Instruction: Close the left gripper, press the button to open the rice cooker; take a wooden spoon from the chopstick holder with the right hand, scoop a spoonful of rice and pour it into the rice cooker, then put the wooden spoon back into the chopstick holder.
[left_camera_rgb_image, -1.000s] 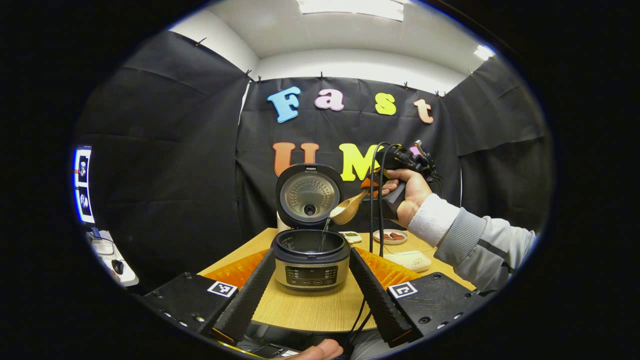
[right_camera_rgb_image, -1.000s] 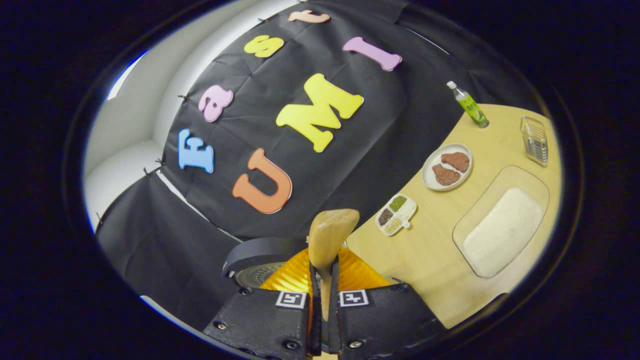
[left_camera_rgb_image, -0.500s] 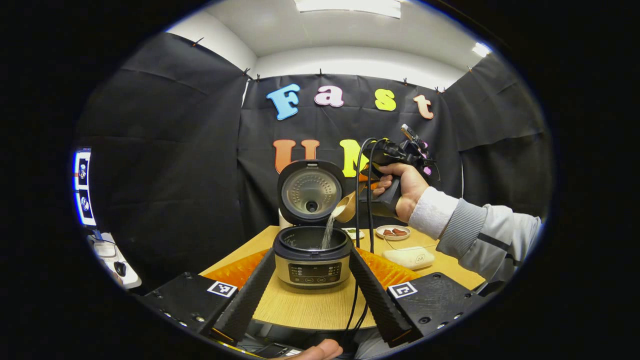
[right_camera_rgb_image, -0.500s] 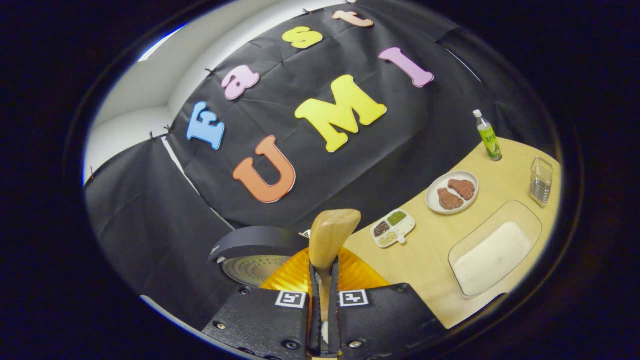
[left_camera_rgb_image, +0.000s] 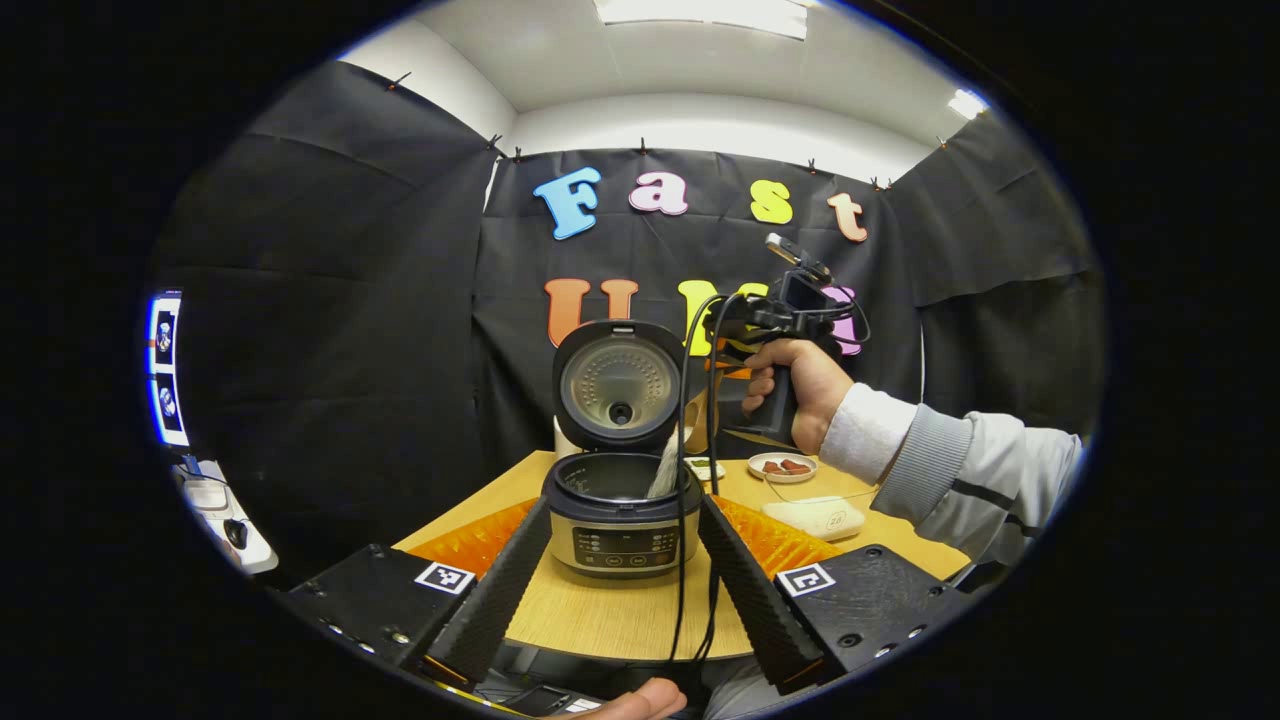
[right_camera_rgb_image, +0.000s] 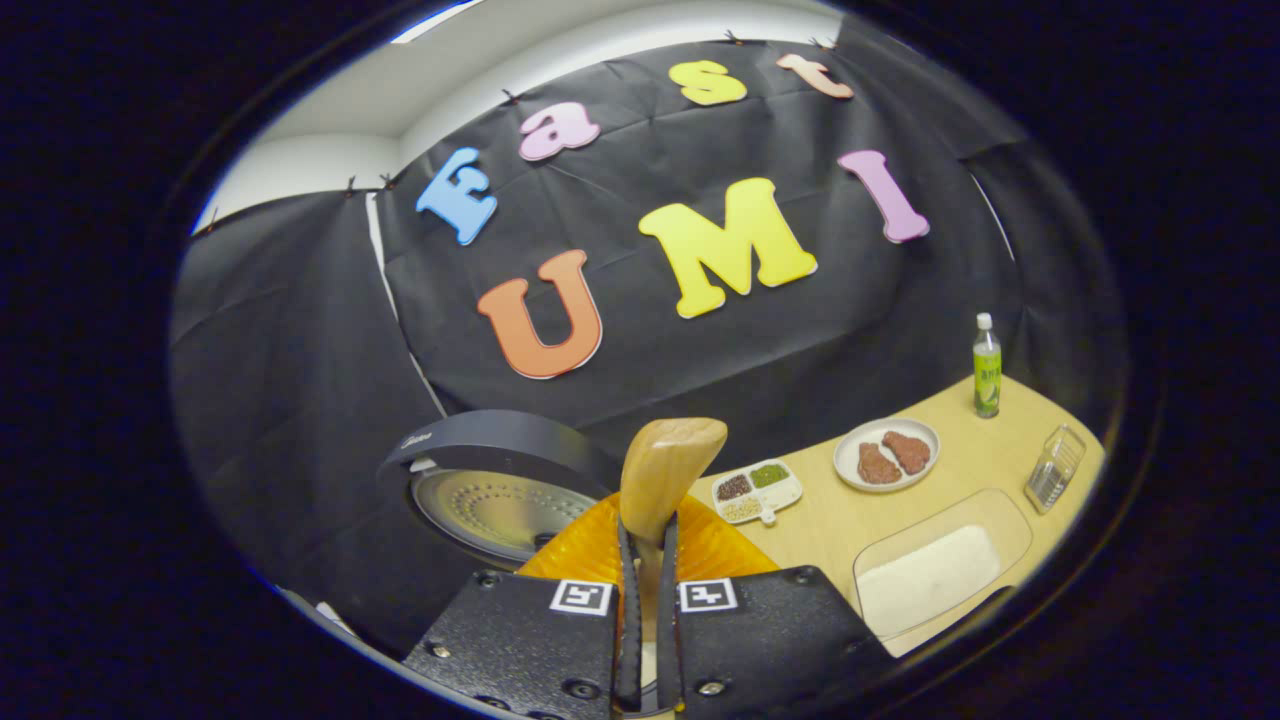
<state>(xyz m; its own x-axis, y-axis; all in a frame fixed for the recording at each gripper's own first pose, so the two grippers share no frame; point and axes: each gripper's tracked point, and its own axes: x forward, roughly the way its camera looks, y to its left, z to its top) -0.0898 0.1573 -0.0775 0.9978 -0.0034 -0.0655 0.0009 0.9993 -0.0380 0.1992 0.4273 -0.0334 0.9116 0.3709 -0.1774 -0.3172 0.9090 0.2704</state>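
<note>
Right tool grips the light, stiff pale wooden spoon by its handle, tipped over the open dark rice cooker; left tool stands open.

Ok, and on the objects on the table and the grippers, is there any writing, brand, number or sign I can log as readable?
rice cooker front panel: button print, too small to read.
rice cooker lid: a script mark near its edge, too blurred to read.
bottle: label print, too small to read.
sticker on the rice tray: not legible.
square coded tags: patterns, no words.
Nothing can be quoted.
</note>
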